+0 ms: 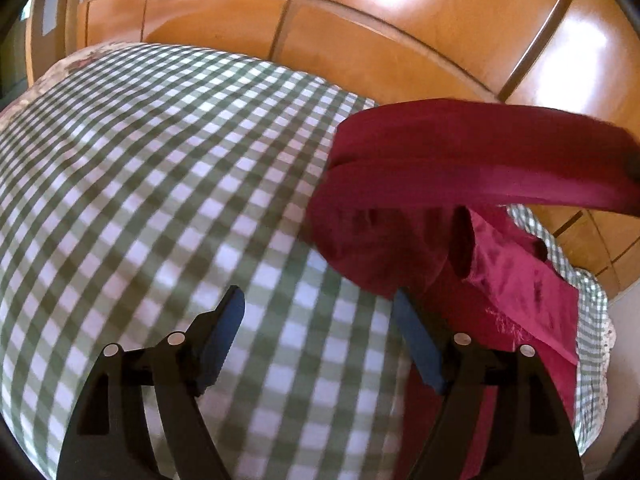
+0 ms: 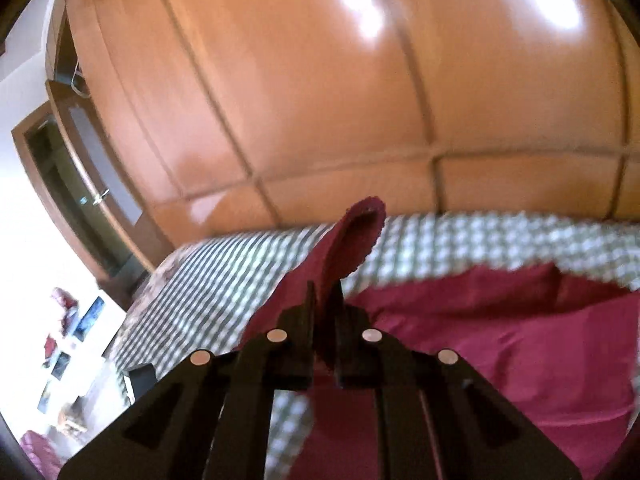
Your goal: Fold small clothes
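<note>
A dark red garment (image 1: 516, 280) lies at the right side of a green-and-white checked cloth (image 1: 168, 184). One band of it (image 1: 480, 160) is lifted off the surface and stretches toward the right edge of the left wrist view. My left gripper (image 1: 320, 300) is open over the checked cloth, its right finger (image 1: 416, 336) close beside the garment's edge, nothing between the pads. In the right wrist view my right gripper (image 2: 325, 292) is shut on a fold of the red garment (image 2: 500, 344), and a flap (image 2: 356, 236) sticks up past the fingertips.
Glossy wooden wardrobe doors (image 2: 320, 80) rise behind the checked surface. A doorway (image 2: 76, 184) and a white wall with small pictures (image 2: 80, 328) show at the left of the right wrist view. The cloth's edge (image 1: 596, 320) drops off at the right.
</note>
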`<state>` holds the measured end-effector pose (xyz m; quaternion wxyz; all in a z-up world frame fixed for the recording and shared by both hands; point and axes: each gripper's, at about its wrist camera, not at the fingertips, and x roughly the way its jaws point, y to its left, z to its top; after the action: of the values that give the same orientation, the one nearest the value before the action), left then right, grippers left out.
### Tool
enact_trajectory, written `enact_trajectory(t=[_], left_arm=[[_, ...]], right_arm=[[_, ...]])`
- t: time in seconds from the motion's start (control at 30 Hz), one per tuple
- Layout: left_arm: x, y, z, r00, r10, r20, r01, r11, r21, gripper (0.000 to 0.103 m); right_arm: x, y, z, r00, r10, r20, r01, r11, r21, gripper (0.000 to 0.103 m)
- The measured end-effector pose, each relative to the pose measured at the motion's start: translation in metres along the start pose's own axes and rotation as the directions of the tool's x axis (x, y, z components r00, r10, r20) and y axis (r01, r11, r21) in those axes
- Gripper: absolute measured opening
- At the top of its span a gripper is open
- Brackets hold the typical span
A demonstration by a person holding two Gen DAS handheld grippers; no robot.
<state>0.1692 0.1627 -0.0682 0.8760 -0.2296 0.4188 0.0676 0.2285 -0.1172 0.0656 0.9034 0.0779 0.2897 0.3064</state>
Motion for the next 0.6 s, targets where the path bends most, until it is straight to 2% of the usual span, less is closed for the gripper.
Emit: enact_trajectory(t=[0.2, 0.33, 0.4, 0.47, 0.53, 0.6], left_arm=[[0.029, -0.034, 0.002, 0.997, 0.065, -0.046, -0.062, 0.996, 0.061, 0.076], [0.043, -0.050, -0.001, 0.992, 0.112, -0.054, -0.107, 0.990, 0.088, 0.076], [0.046, -0.054, -0.004, 0.993, 0.097, -0.068, -0.090, 0.991, 0.099, 0.072], [0.048, -0.064, -0.011, 0.992, 0.101, -0.070, -0.091, 0.985, 0.144, 0.056], [0.050, -0.074, -0.020, 0.991, 0.114, -0.069, -0.099, 0.976, 0.193, 0.049], [0.050, -0.081, -0.028, 0.990, 0.129, -0.061, -0.113, 0.968, 0.222, 0.048]], right_arm=[[-0.057, -0.066, 0.014, 0.986, -0.129, 0.101, 0.127, 0.992, 0.025, 0.006], [-0.084, -0.126, 0.004, 0.965, -0.242, 0.101, 0.232, 0.967, 0.102, 0.006], [-0.089, -0.162, -0.011, 0.953, -0.297, 0.066, 0.284, 0.946, 0.154, 0.006], [-0.087, -0.188, -0.028, 0.940, -0.340, 0.017, 0.331, 0.925, 0.186, 0.006], [-0.077, -0.217, -0.053, 0.923, -0.381, -0.057, 0.384, 0.896, 0.225, 0.006], [-0.066, -0.240, -0.077, 0.900, -0.417, -0.126, 0.436, 0.864, 0.252, 0.006]])
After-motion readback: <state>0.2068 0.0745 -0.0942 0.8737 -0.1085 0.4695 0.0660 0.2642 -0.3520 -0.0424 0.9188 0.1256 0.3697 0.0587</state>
